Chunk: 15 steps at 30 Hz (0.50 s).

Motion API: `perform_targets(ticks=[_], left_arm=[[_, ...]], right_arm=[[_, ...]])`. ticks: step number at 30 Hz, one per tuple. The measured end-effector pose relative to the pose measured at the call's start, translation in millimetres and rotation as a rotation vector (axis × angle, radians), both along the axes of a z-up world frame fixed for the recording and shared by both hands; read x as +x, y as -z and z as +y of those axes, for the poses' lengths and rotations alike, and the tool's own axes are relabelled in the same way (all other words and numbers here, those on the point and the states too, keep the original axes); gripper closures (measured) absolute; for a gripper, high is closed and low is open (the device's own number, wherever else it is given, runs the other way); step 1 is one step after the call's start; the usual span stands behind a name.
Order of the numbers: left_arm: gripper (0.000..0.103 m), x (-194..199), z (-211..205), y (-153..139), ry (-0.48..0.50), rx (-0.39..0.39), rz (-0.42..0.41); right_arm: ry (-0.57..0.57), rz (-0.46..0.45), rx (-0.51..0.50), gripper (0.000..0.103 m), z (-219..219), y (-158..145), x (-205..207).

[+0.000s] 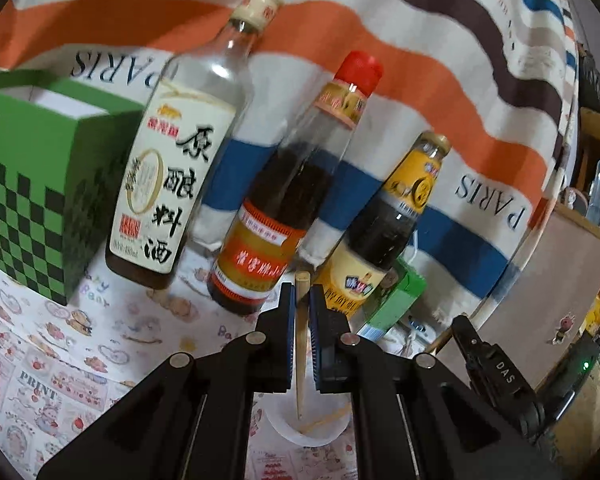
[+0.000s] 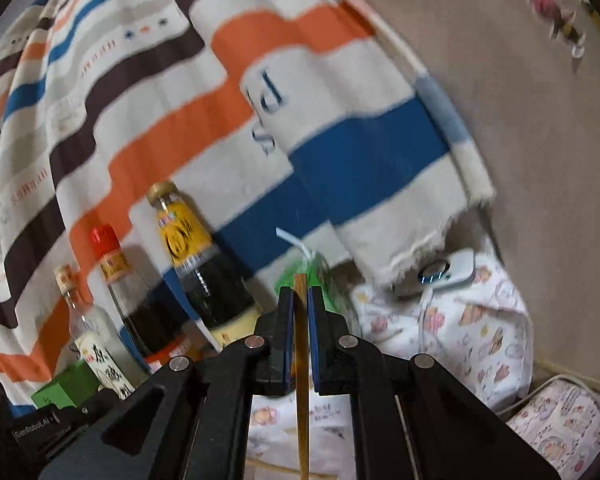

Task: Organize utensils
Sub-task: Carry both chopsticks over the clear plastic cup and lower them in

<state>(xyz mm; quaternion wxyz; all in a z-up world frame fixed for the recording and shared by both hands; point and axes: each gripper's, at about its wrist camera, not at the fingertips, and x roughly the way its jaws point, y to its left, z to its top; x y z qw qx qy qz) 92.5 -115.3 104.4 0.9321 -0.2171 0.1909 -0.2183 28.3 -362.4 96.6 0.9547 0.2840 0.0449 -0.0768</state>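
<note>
Left gripper (image 1: pixel 299 296) pinching pale chopstick (image 1: pixel 300 344), long axis along fingers, tip over white cup (image 1: pixel 292 432) below. Right gripper (image 2: pixel 299 298) pinching darker chopstick (image 2: pixel 302 380), likewise aligned.

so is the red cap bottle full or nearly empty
Partly full. In the left wrist view the dark sauce in the red cap bottle stops well below the neck, and the glass above it is clear.

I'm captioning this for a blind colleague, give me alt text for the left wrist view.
The left gripper is shut on a wooden chopstick held upright above a white cup. Behind stand three sauce bottles and a green checked box before a striped cloth.
</note>
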Motion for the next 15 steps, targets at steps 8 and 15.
perform_targets(ticks=[8,15], left_arm=[[0.097,23,-1,25,0.023,0.022,0.108],[0.097,28,7,28,0.037,0.011,0.142]], right_arm=[[-0.047,0.089,0.072,0.095,-8,18,21],[-0.057,0.195,0.109,0.095,-9,37,41]])
